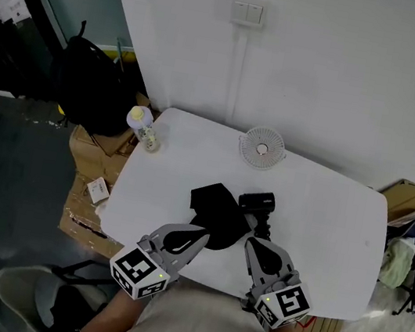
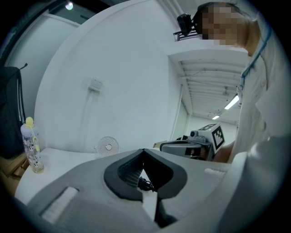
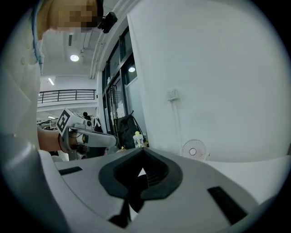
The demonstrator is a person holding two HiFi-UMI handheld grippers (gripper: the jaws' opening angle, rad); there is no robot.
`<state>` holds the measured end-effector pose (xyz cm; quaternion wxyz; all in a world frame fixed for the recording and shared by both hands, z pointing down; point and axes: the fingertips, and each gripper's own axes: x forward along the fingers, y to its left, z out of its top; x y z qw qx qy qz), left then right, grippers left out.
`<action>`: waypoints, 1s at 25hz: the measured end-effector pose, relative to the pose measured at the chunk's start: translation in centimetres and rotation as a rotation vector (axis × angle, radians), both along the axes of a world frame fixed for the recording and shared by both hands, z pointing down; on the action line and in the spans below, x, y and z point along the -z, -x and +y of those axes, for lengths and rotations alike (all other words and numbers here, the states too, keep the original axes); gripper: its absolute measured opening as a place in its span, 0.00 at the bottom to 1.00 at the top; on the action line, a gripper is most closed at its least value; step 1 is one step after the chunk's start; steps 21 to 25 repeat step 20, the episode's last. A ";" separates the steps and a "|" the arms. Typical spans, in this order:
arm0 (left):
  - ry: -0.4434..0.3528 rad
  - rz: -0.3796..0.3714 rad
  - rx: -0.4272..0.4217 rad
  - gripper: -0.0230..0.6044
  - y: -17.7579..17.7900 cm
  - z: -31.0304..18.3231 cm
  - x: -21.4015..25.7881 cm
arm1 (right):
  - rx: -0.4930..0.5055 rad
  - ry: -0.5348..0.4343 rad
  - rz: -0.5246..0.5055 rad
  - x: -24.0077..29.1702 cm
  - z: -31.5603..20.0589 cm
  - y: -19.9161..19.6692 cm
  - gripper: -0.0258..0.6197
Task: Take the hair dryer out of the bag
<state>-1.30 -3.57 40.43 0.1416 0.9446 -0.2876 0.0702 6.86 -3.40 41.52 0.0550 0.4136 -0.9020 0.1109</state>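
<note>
A black cloth bag lies crumpled at the middle of the white table. A black hair dryer rests just to the right of the bag, touching it. My left gripper is at the bag's near edge, jaws shut, with a small black bit of the bag pinched between them. My right gripper is at the bag's near right edge, also shut, and dark fabric hangs from between its jaws. In the gripper views the jaws meet tip to tip.
A small white desk fan stands at the table's far edge. At the far left corner is a bottle with a yellow cap. Cardboard boxes and a black backpack sit on the floor to the left.
</note>
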 end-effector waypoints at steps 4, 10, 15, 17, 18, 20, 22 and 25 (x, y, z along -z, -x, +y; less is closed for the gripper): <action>0.003 -0.003 0.008 0.05 0.0 0.1 -0.1 | 0.000 -0.003 0.007 0.0 0.1 -0.1 0.06; 0.007 -0.001 0.023 0.05 0.2 -0.1 -0.2 | -0.007 0.007 0.006 -0.1 -0.1 -0.4 0.06; 0.005 0.007 0.045 0.05 0.5 -0.2 0.0 | -0.015 0.019 -0.005 -0.3 0.0 -1.0 0.06; 0.005 0.012 0.052 0.05 0.5 -0.2 0.0 | -0.018 0.025 -0.011 -0.4 0.0 -1.2 0.06; 0.004 0.014 0.054 0.05 0.5 -0.2 0.0 | -0.020 0.027 -0.013 -0.4 0.1 -1.3 0.06; 0.003 0.016 0.057 0.06 0.5 -0.3 0.0 | -0.025 0.031 -0.014 -0.5 0.1 -1.5 0.06; 0.003 0.016 0.057 0.06 0.5 -0.3 0.0 | -0.025 0.031 -0.014 -0.5 0.1 -1.5 0.06; 0.003 0.016 0.057 0.06 0.5 -0.3 0.0 | -0.025 0.031 -0.014 -0.5 0.1 -1.5 0.06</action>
